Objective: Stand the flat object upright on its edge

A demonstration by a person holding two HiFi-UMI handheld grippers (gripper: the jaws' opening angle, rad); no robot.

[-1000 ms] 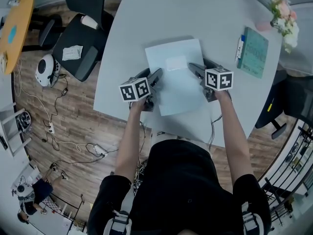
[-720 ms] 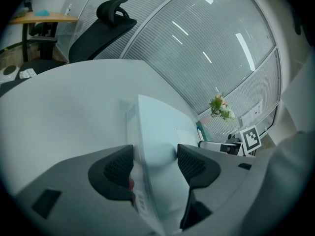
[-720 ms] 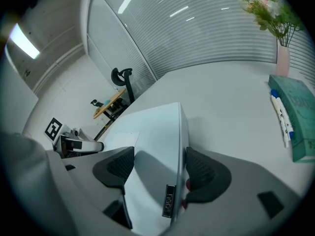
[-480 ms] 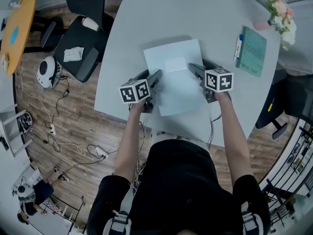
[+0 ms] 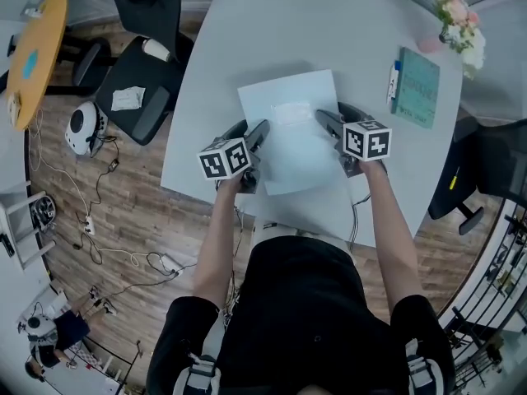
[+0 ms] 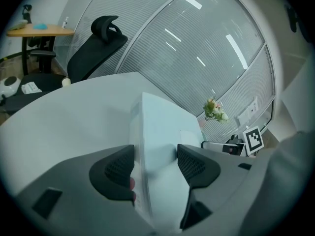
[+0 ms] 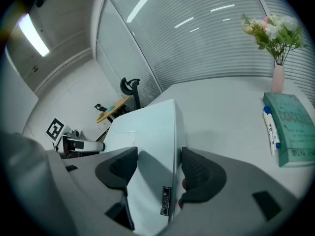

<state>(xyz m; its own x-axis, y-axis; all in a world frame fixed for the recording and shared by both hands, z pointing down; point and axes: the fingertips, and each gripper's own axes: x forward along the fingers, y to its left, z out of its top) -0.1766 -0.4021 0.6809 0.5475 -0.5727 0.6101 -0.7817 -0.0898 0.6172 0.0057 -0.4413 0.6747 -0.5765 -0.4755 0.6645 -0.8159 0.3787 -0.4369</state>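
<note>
A light grey tabletop (image 5: pixel 247 48) with rounded corners is seen from above. In its middle, towards the near edge, a pale blue flat object (image 5: pixel 288 134) is found; whether it rests fully flat cannot be told. Towards the right edge a teal book (image 5: pixel 417 87) is laid flat, and a white and blue pen (image 5: pixel 393 83) is placed just beside its left side. Beyond the book, a pink vase (image 7: pixel 278 78) with flowers (image 5: pixel 457 23) is set upright.
</note>
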